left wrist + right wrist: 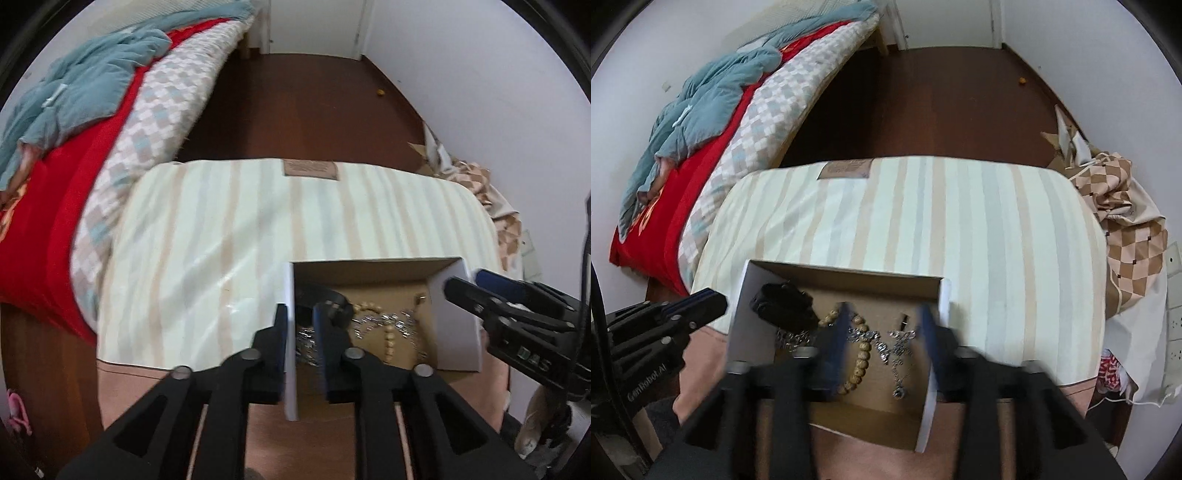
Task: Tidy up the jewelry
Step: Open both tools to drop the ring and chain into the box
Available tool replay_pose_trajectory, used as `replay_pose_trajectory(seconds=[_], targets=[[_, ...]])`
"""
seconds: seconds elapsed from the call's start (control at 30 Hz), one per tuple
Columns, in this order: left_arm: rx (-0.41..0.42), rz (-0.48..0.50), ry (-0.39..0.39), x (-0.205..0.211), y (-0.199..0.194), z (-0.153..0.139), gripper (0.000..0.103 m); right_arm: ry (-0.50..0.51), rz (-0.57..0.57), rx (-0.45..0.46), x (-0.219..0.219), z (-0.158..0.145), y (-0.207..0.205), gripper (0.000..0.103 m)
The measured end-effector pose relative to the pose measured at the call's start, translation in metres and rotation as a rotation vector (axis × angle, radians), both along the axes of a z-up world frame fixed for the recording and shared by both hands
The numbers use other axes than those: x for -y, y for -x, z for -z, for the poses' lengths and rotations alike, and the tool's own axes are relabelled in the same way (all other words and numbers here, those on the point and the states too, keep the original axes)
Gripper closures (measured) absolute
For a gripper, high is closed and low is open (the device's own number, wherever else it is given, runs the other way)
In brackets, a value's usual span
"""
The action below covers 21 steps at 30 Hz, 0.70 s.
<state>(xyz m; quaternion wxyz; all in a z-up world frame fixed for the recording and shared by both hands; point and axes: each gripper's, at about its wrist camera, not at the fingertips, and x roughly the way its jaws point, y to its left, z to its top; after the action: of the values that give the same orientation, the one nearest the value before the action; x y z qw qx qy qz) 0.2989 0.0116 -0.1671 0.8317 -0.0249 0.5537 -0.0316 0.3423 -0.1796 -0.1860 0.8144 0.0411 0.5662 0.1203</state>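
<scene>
An open cardboard box [925, 417] with white outer walls sits on a striped mat [923, 221]. It holds a wooden bead bracelet [860, 360], silver chain necklaces [899, 345] and a black item [783, 302]. My left gripper [301, 310] straddles the box's left wall [290, 354], one finger outside and one inside, jaws close on it. My right gripper [884, 314] is open above the box, fingers either side of the silver necklaces. The box also shows in the left wrist view, with beads [389, 341] and chains [384, 321] inside.
A bed with a red blanket [665, 218], checked quilt [768, 114] and blue duvet [701, 107] stands left. Brown floor [942, 107] lies beyond the mat. Checked cloth [1126, 236] is piled at the right by the white wall.
</scene>
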Motion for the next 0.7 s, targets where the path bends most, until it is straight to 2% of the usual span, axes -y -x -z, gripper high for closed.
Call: replay_pose_trajectory(seconds=[0.03, 0.1, 0.23, 0.3, 0.33, 0.4, 0.5, 0.53, 0.57, 0.7], targets=[[0.010, -0.010, -0.004, -0.003, 0.002, -0.001, 0.074, 0.004, 0.006, 0.008, 0.002, -0.001, 0.002, 0.045], [0.028, -0.028, -0.022, -0.007, 0.004, -0.005, 0.028, 0.000, 0.022, 0.023, 0.007, -0.004, 0.006, 0.045], [0.087, -0.043, -0.071, -0.010, 0.018, -0.011, 0.022, 0.022, 0.057, 0.056, 0.018, -0.012, 0.024, 0.045], [0.088, -0.046, -0.089, -0.009, 0.023, -0.009, 0.001, 0.057, 0.070, 0.080, 0.022, -0.014, 0.035, 0.043], [0.092, -0.044, -0.092, -0.008, 0.027, -0.006, 0.000, 0.075, 0.073, 0.089, 0.023, -0.015, 0.041, 0.040], [0.089, -0.047, -0.110, -0.006, 0.034, -0.002, 0.000, 0.136, 0.083, 0.102, 0.023, -0.014, 0.052, 0.023], [0.083, -0.048, -0.125, -0.003, 0.046, 0.007, 0.000, 0.189, 0.079, 0.106, 0.021, -0.010, 0.068, 0.018], [0.081, -0.050, -0.125, -0.003, 0.048, 0.008, 0.000, 0.195, 0.076, 0.099, 0.020, -0.008, 0.071, 0.013], [0.080, -0.051, -0.128, -0.002, 0.052, 0.010, 0.000, 0.201, 0.075, 0.092, 0.018, -0.006, 0.075, 0.003], [0.093, -0.058, -0.157, 0.000, 0.065, 0.009, 0.000, 0.215, 0.083, 0.094, 0.014, -0.004, 0.091, 0.000]])
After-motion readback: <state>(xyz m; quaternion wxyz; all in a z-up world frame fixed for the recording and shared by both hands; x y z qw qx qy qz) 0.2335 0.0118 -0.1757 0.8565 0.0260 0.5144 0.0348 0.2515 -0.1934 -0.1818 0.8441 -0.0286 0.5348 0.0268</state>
